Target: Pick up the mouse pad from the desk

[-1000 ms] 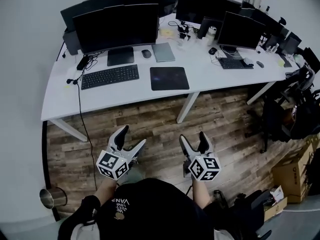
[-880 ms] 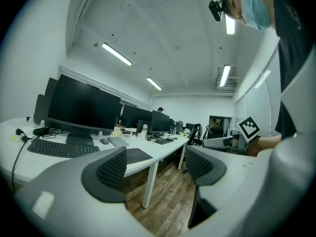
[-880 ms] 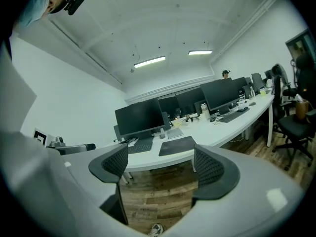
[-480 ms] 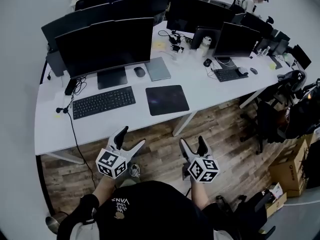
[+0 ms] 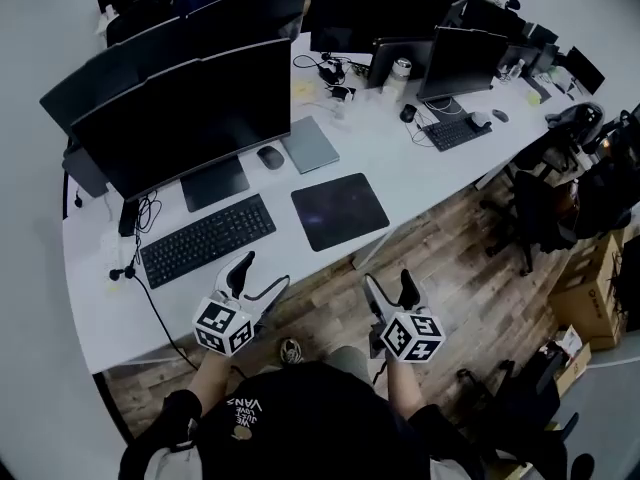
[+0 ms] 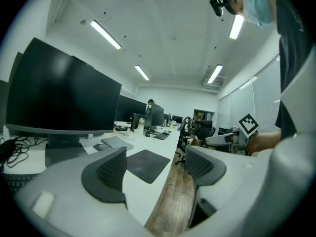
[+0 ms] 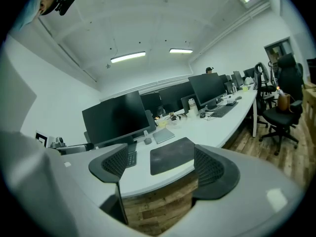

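The dark square mouse pad lies flat near the front edge of the white desk, right of the black keyboard. It also shows in the left gripper view as the mouse pad and in the right gripper view as the mouse pad. My left gripper hangs open in front of the desk, below the keyboard. My right gripper is open too, short of the desk edge below the pad. Neither holds anything.
A large monitor stands behind the keyboard, with a mouse and a grey laptop beside it. More monitors and a second keyboard sit to the right. Office chairs and cardboard boxes stand on the wooden floor.
The desk has come closer and now fills more of the head view. Both grippers stay open, held in front of the body as before.
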